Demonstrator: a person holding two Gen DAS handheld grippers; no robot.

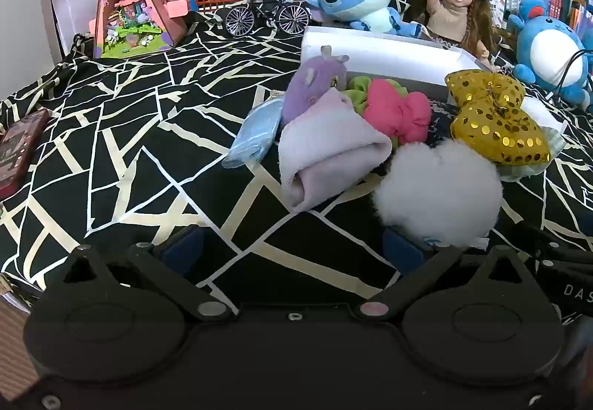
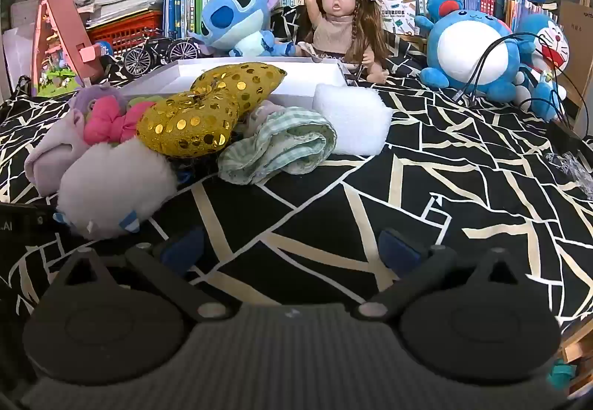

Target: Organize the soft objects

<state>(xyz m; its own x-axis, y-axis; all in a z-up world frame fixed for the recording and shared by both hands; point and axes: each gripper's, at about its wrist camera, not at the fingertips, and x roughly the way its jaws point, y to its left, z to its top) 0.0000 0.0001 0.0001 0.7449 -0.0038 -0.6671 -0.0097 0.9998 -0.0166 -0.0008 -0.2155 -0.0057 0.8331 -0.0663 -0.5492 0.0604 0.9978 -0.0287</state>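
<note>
A heap of soft things is seen on the black cloth with cream lines (image 1: 129,158), just in front of a shallow white tray (image 2: 259,70); in the left wrist view the left gripper (image 1: 292,243) is held low over the cloth with its blue-padded fingers (image 1: 183,245) spread wide and nothing between them, the white fluffy pompom (image 1: 437,187) lying just beyond its right-hand finger; a rolled lilac towel (image 1: 326,158) is found beside the pompom, with a purple plush (image 1: 315,83), a pink bow (image 1: 396,111), a green scrunchie (image 1: 357,85) and a pale blue pouch (image 1: 255,135) crowded behind and beside it; a gold sequin bow (image 1: 496,117) is propped on top at the right; in the right wrist view the right gripper (image 2: 292,247) is likewise held with fingers (image 2: 398,248) fully apart and empty over bare cloth; a rolled green checked cloth (image 2: 281,146) and a white foam block (image 2: 352,122) are seen ahead, near the tray; a Stitch plush (image 2: 237,20), a doll (image 2: 341,24) and a round blue plush (image 2: 470,46) are set behind the tray, before bookshelves
</note>
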